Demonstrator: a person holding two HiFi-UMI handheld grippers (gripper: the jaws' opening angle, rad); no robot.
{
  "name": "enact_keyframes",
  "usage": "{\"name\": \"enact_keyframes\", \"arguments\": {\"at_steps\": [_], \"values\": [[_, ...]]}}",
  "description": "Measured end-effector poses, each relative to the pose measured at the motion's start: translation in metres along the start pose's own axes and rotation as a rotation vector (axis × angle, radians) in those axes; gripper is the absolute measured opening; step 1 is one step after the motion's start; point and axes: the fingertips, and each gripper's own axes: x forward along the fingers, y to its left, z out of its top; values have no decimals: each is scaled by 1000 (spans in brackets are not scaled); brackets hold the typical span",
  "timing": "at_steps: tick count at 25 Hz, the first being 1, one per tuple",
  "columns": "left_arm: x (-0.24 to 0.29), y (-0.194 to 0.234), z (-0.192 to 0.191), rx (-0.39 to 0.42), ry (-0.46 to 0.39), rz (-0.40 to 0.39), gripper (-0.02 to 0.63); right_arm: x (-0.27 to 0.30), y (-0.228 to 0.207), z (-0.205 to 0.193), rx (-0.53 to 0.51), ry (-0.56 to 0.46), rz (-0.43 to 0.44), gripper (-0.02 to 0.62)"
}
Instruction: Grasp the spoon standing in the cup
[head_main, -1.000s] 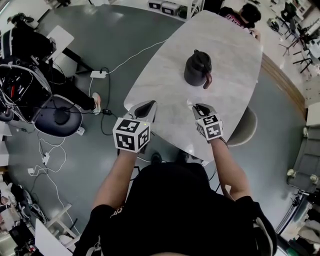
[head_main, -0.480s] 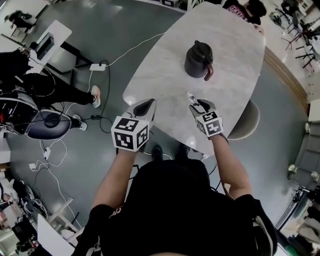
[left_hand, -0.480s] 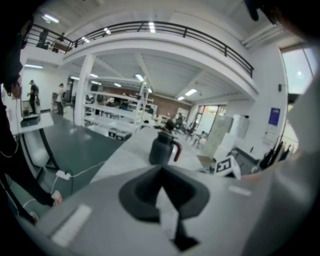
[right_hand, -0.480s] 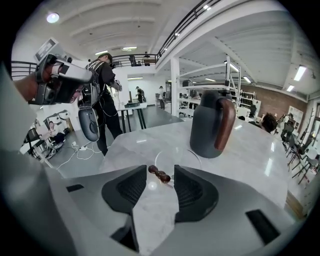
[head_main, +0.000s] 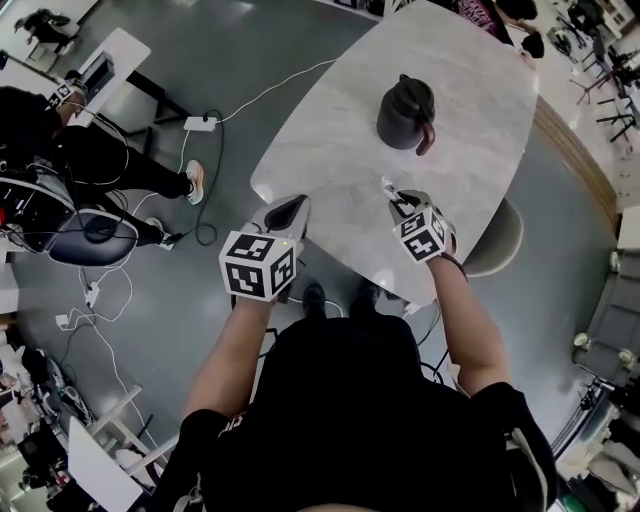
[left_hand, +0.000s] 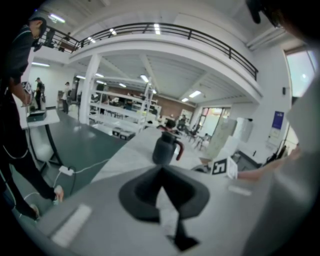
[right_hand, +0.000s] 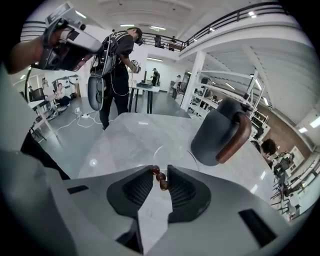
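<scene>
Right gripper view — closes the right gripper (right_hand: 159, 168) around the spoon (right_hand: 160, 177), beaded brown handle between the pads, not yet pinched. Stands in the clear cup (right_hand: 175, 155) on the marble table (right_hand: 125, 137), near the dark jug (right_hand: 215, 132). Holds the left gripper (left_hand: 160, 169) pressed together — empty, at the table's edge.

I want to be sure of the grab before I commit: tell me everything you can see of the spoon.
Of the spoon only the handle end shows: three small, glossy dark-brown beads in a slanted row, wood-like in look. It sits between the tips of the right claw, whose jaws are closing on it. Just beyond is the rim of the clear cup. The stem and bowl are hidden.
</scene>
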Motion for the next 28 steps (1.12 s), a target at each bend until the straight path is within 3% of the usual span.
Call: {"name": "enact_keyframes", "arguments": {"at_steps": [9, 14, 22, 28], "values": [[-35, 20, -6, -63, -41, 5, 9, -25, 10, 24, 31, -27, -28, 41], [-50, 24, 4, -52, -65, -28, 9, -62, 9, 49, 131, -93, -80, 41], [-49, 8, 33, 118, -97, -181, 9, -159, 23, 95, 348, -297, -191, 41], [-40, -30, 57, 137, -163, -323, 9, -235, 46, 97, 516, -450, -234, 41]]}}
